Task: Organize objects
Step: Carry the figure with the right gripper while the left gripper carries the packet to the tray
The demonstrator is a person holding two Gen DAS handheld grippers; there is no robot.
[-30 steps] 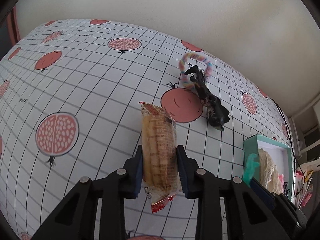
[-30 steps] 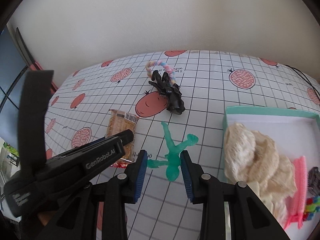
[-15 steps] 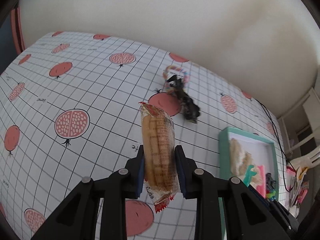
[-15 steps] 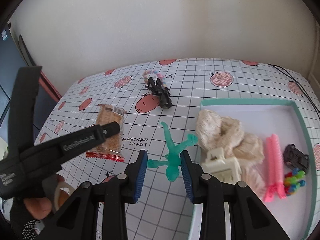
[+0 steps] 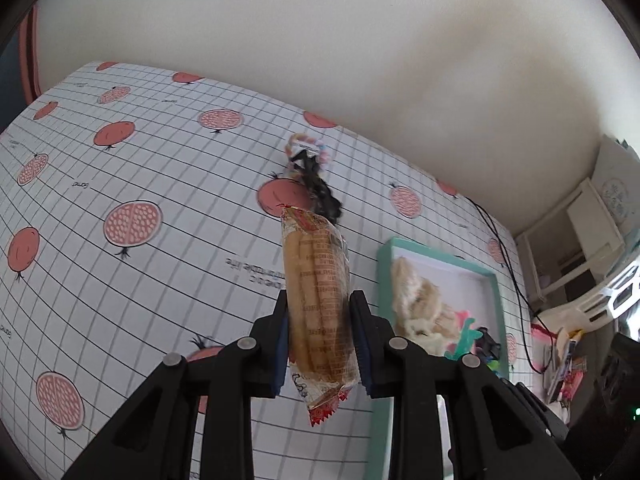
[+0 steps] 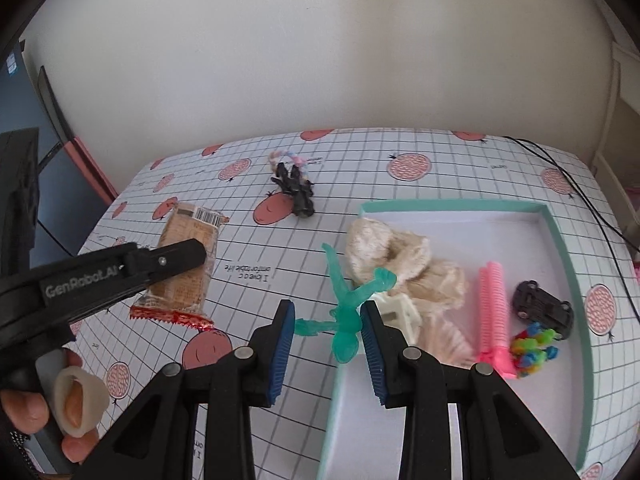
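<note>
left hand-held gripper point(image 5: 320, 344): clamps wrapped biscuit packet point(image 5: 318, 304) | right hand-held gripper point(image 6: 328, 340): pinches translucent green plastic figure point(image 6: 347, 312) over teal-rimmed tray point(image 6: 560, 232)

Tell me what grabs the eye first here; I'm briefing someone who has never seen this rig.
Each hand-held gripper carries something: the left hand-held gripper clamps a wrapped biscuit pack above the pomegranate-print tablecloth. The right hand-held gripper holds a green stretchy figure over the near-left corner of the teal-rimmed tray, which holds a cream fluffy cloth and a pink comb.
</note>
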